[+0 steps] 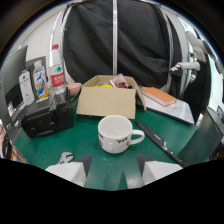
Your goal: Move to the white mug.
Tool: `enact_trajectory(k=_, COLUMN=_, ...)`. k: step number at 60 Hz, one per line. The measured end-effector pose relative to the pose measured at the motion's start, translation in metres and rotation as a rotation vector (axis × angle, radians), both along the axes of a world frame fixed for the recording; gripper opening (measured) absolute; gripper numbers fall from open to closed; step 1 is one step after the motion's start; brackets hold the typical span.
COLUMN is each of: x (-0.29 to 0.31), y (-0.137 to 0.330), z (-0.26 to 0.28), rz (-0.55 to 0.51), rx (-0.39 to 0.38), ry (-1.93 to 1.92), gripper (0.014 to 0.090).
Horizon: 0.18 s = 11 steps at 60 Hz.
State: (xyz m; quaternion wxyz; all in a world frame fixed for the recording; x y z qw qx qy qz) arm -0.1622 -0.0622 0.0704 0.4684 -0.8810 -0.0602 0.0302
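Observation:
A white mug point(117, 133) with a dark pattern near its base stands upright on the green table point(60, 145), its handle pointing right. It sits just ahead of my gripper point(114, 165), roughly centred on the gap between the two fingers. The left finger point(75, 167) and the right finger point(152, 167) stand wide apart with nothing between them.
Beyond the mug is an open cardboard box point(107, 100) holding small items. A black box point(47, 117) with a water bottle point(56, 70) and cartons stands to the left. A black knife point(157, 140) lies right of the mug, an orange book point(159, 95) farther back. A wrench point(65, 158) lies by the left finger.

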Motion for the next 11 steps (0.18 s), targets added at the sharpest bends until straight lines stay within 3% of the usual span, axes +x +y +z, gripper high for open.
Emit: enact_trajectory(k=11, x=-0.0047, y=-0.0009, z=0.0013, rz=0.015, rx=-0.001, ry=0.014, gripper=0.0858)
